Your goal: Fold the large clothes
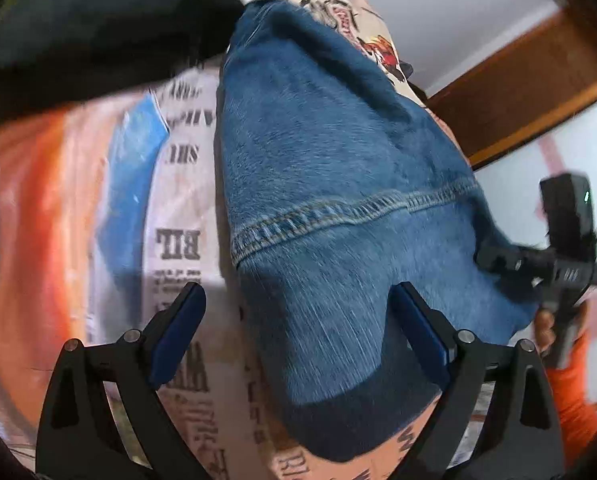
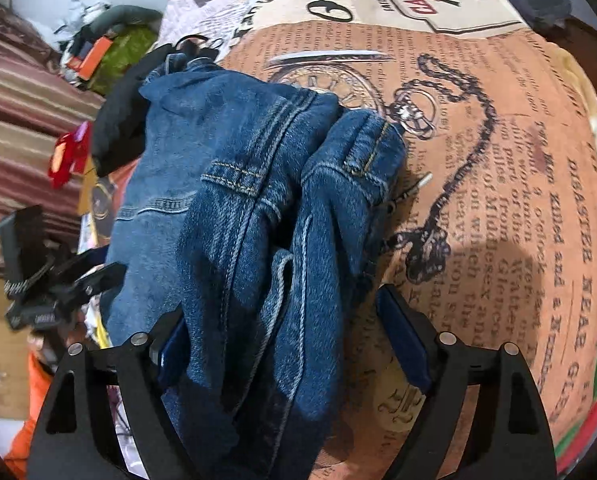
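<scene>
Blue jeans (image 2: 234,216): folded into a thick bundle, lying on the printed bedspread (image 2: 498,168); waistband and belt loops uppermost in the right wrist view, stitched hem seam across the cloth in the left wrist view.

Left claw (image 1: 298,320): released, jaws wide, hovering above the jeans; right pad over the denim, left pad over the bedspread beside the jeans; nothing pinched.

Right claw (image 2: 282,332): released, jaws spread over the near end of the jeans; left pad at the denim's edge, whether touching cannot be told; right pad clear of the cloth, over the bedspread.

Black garment (image 2: 118,128): beyond the jeans, partly under their far left corner.

Clutter pile (image 2: 98,48): past the black garment, with a green cloth and an orange item; contents otherwise unclear.

Red object (image 2: 64,158): left of the jeans, beside the black garment.

Striped fabric (image 2: 18,100): farther left of the jeans.

Orange sleeve (image 1: 574,396): right of the jeans, behind the right claw's handle.
</scene>
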### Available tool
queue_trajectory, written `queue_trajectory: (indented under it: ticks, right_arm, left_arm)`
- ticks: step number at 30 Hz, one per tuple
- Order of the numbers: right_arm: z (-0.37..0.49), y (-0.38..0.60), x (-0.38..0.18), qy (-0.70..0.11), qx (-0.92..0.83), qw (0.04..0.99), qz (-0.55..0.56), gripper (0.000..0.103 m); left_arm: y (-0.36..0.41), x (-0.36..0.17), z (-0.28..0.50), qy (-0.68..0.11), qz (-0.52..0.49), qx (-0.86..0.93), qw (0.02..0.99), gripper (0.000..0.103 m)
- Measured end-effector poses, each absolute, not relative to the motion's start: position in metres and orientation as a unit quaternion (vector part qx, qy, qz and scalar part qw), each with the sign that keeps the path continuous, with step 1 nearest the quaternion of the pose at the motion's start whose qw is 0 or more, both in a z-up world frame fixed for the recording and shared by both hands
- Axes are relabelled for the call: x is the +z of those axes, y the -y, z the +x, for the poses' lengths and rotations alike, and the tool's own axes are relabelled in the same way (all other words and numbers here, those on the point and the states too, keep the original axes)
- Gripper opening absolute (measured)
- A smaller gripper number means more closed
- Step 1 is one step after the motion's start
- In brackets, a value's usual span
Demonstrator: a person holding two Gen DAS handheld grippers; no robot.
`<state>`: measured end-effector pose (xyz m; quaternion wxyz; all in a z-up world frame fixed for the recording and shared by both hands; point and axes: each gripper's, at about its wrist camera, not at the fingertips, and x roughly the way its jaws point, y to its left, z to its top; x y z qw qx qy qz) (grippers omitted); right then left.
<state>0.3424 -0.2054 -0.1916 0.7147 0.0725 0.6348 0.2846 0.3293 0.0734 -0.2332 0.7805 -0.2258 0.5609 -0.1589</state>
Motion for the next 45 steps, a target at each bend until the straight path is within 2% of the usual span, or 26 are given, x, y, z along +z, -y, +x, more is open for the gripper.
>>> queue_trajectory:
  ticks: [6, 10, 15, 16, 17, 18, 20, 24, 26, 31, 45]
  right_arm:
    - [0.356, 0.206, -0.202, -0.644, 0.298, 0.695, 0.118, 0.088]
    - [0.362, 0.21, -0.209, -0.65, 0.303, 0.679, 0.158, 0.088]
    - [0.364, 0.201, -0.208, -0.655, 0.288, 0.682, 0.154, 0.086]
    - [0.363, 0.199, -0.208, -0.654, 0.285, 0.684, 0.15, 0.082]
    - [0.363, 0.2, -0.208, -0.655, 0.284, 0.684, 0.149, 0.079]
    - [0.362, 0.201, -0.208, -0.654, 0.284, 0.684, 0.153, 0.073]
    - [0.361, 0.206, -0.207, -0.654, 0.283, 0.682, 0.164, 0.056]
    - [0.353, 0.214, -0.203, -0.649, 0.285, 0.681, 0.183, 0.046]
    - [0.348, 0.214, -0.196, -0.646, 0.286, 0.683, 0.184, 0.042]
    - [0.334, 0.201, -0.159, -0.621, 0.313, 0.7, 0.163, 0.034]
    - [0.348, 0.109, -0.015, -0.472, 0.41, 0.769, 0.136, 0.033]
  left_arm:
    - [-0.076, -0.251, 0.35, -0.572, -0.274, -0.195, 0.748, 0.096]
    - [-0.073, -0.257, 0.363, -0.572, -0.296, -0.202, 0.737, 0.097]
    - [-0.061, -0.257, 0.379, -0.575, -0.287, -0.197, 0.741, 0.096]
    - [-0.057, -0.255, 0.378, -0.573, -0.28, -0.195, 0.745, 0.093]
    - [-0.053, -0.253, 0.376, -0.571, -0.278, -0.198, 0.747, 0.086]
    - [-0.055, -0.253, 0.381, -0.57, -0.274, -0.195, 0.75, 0.084]
    - [-0.053, -0.247, 0.376, -0.56, -0.269, -0.192, 0.759, 0.07]
    - [-0.054, -0.231, 0.367, -0.549, -0.271, -0.198, 0.766, 0.049]
    - [-0.048, -0.212, 0.358, -0.542, -0.241, -0.2, 0.78, 0.045]
    - [-0.036, -0.157, 0.339, -0.502, -0.182, -0.202, 0.821, 0.043]
    - [-0.15, -0.01, 0.317, -0.341, -0.181, -0.16, 0.908, 0.043]
